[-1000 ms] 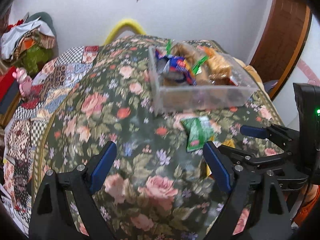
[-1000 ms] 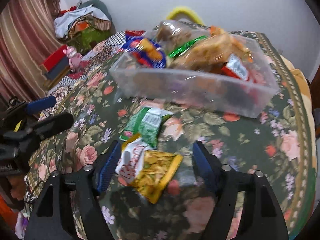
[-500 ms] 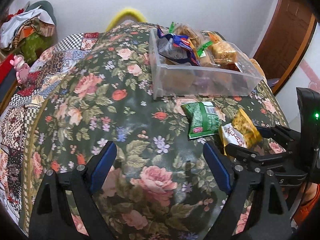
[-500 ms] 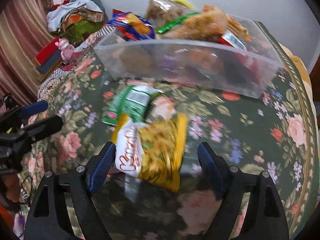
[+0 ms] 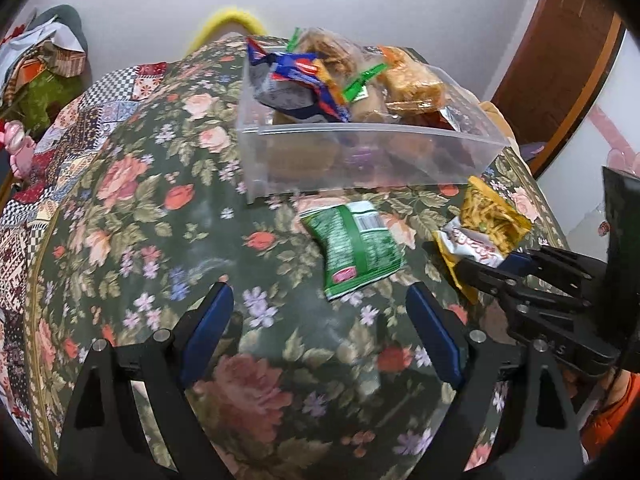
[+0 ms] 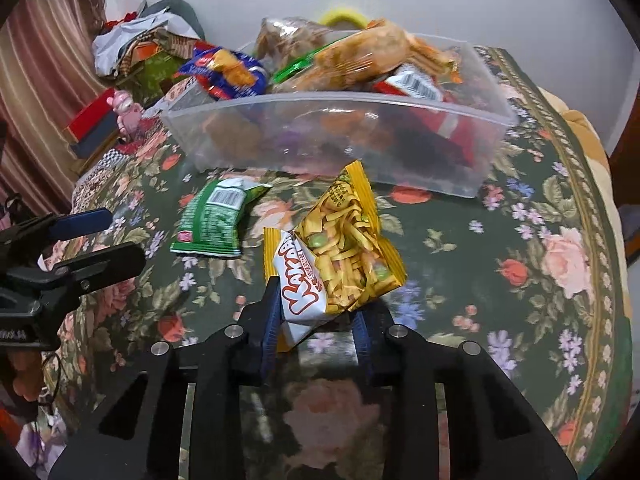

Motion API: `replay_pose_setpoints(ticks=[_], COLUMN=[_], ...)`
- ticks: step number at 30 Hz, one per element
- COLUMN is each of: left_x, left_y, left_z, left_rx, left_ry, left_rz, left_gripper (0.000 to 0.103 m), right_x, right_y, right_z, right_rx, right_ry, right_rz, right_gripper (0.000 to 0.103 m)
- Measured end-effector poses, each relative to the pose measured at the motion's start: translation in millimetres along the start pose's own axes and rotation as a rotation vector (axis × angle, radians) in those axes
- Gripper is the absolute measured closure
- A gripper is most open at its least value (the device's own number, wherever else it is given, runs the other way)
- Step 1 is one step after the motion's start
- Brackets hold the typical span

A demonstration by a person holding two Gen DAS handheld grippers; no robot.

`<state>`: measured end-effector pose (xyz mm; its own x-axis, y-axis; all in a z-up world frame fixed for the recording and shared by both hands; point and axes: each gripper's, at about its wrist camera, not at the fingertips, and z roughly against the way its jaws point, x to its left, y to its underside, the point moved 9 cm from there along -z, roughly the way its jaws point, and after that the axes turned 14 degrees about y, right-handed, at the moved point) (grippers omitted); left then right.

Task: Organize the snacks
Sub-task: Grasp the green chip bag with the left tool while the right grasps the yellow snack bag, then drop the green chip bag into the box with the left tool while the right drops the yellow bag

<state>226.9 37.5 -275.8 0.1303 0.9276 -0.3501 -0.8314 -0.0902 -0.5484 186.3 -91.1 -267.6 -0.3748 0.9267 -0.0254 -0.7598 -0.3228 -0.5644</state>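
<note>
My right gripper (image 6: pixel 318 316) is shut on a yellow and white snack packet (image 6: pixel 340 256) and holds it above the flowered cloth, in front of the clear plastic bin (image 6: pixel 340 140) full of snacks. The packet (image 5: pixel 486 226) and the right gripper (image 5: pixel 496 266) also show at the right of the left wrist view. A green snack packet (image 5: pixel 354 248) lies flat on the cloth in front of the bin (image 5: pixel 360 160); it shows in the right wrist view (image 6: pixel 216 220) too. My left gripper (image 5: pixel 320 328) is open and empty, just short of the green packet.
The table has a dark green flowered cloth (image 5: pixel 140 220) that drops off at its edges. A heap of clothes and boxes (image 6: pixel 132 60) stands at the far left. A brown door (image 5: pixel 560 60) is at the right. A yellow hoop (image 5: pixel 228 24) shows behind the table.
My right gripper has shut on the yellow and white packet and raised it off the cloth. My left gripper has moved forward towards the green packet and the bin.
</note>
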Motion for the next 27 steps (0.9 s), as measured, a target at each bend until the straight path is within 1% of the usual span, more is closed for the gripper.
replay_pose_setpoints(ticks=[7,11,13,15,17,18,22,24,27], left_x=[-10,-11,-13,-14,-13,-13,-15,-21,-33], left_y=[-11,-19,-21,-20,-19,-19,-17,-15,-18], left_z=[-34,-49,-54,-61,-65,-64,-59,-54,-41], left_rx=[0.028,0.026,0.022,0.039,0.044,0.035,0.037,0.034,0.003], left_ry=[-0.001,-0.032,-0.041,-0.049,-0.046,-0.050,-0.039,-0.037,-0.046], left_rz=[-0.005,-0.010,-0.021,-0.036,-0.030,-0.025,-0.026,-0.049,-0.090], left_gripper=[0.014,0.015,0.021,0.039,0.046,0.048,0.050,0.051,0.051], right_x=[-28,-38,-41,-42,-43,-43,-43,-43,-43], right_y=[-4,-9,-11,-13,-14,-14,-15,-17,-21], right_z=[11,16,19,20,20,20,21,23,28], right_rx=[-0.030,-0.051,-0.062,-0.067,-0.069,-0.070,-0.074,-0.080,-0.091], right_ry=[0.017,0.024,0.036,0.034,0.032,0.033,0.022,0.020,0.017], right_rz=[-0.033,-0.046,-0.047,-0.052,-0.054,-0.054,-0.063,-0.065,-0.071], right_gripper=[0.075,0.075,0.075,0.075,0.075,0.075,0.075,0.075,0.075])
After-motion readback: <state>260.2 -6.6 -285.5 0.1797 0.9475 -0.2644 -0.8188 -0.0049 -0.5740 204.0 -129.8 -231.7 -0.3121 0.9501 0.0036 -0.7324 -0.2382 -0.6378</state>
